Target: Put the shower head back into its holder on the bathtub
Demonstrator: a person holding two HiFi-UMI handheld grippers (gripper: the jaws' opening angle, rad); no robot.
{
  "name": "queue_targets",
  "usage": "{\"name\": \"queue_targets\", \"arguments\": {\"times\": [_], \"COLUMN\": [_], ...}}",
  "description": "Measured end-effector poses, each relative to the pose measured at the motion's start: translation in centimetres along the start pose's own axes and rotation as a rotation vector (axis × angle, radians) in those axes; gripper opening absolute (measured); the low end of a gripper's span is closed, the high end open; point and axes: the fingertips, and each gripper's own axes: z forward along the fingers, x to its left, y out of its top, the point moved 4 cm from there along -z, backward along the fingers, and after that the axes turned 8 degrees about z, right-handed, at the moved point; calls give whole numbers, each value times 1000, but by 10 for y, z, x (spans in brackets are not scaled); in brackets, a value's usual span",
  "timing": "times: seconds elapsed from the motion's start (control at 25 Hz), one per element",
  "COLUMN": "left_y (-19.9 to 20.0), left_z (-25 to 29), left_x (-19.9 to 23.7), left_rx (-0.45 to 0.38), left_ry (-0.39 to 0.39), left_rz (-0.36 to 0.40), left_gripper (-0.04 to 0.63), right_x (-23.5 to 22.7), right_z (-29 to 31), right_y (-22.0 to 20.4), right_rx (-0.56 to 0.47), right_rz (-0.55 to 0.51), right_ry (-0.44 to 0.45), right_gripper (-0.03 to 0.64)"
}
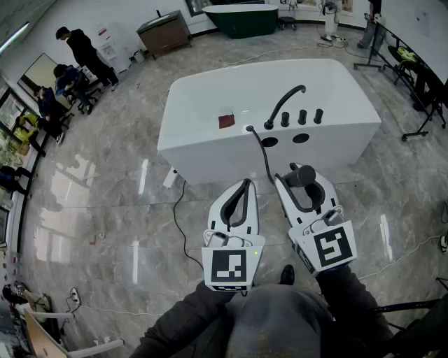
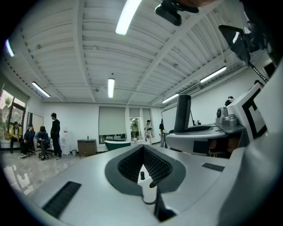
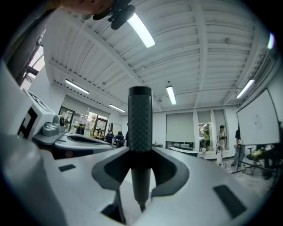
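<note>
A white bathtub (image 1: 210,157) stands on the marble floor ahead of me. On its near rim are a black curved faucet (image 1: 283,105), three black knobs (image 1: 302,117) and two dark oval openings (image 1: 269,141). A black hose (image 1: 264,157) runs from the rim down to the dark shower head (image 1: 303,173). My right gripper (image 1: 302,183) is shut on it in front of the tub. In the right gripper view its textured handle (image 3: 140,119) stands upright between the jaws of the right gripper (image 3: 140,154). My left gripper (image 1: 245,184) (image 2: 142,148) is shut with nothing in it, level beside the right one.
A small red item (image 1: 226,120) lies inside the tub. A dark green tub (image 1: 241,17) and a brown cabinet (image 1: 163,31) stand at the back. People (image 1: 80,52) sit and stand at the far left. Black stands (image 1: 416,77) are at the right. A cable (image 1: 180,224) crosses the floor.
</note>
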Motion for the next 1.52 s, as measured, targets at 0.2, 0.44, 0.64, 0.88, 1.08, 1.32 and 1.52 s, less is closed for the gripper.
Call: {"name": "queue_targets", "arguments": {"times": [0.2, 0.44, 0.64, 0.88, 1.08, 1.32, 1.52], "left_y": [2, 1, -1, -8, -22, -39, -57], "left_z": [5, 10, 17, 19, 21, 43, 72], "left_x": [-10, -19, -30, -44, -46, -15, 21], "left_rx": [5, 14, 33, 61, 93, 96, 70], "left_ry": [3, 14, 28, 66, 88, 71, 53], "left_rz": [2, 15, 13, 12, 22, -1, -35], "left_gripper": [3, 3, 3, 3, 3, 3, 3], "right_x": [-11, -22, -33, -45, -58, -54, -48], "right_z": [-5, -9, -13, -21, -17, 14, 51], "right_y": [0, -1, -4, -9, -15, -12, -18], "right_rx": [0, -10, -6, -2, -6, -11, 14], "right_rz": [5, 51, 37, 42, 62, 73, 49], "right_ry": [-2, 23, 42, 77, 86, 88, 83], "right_gripper": [138, 138, 138, 138, 138, 138, 138]}}
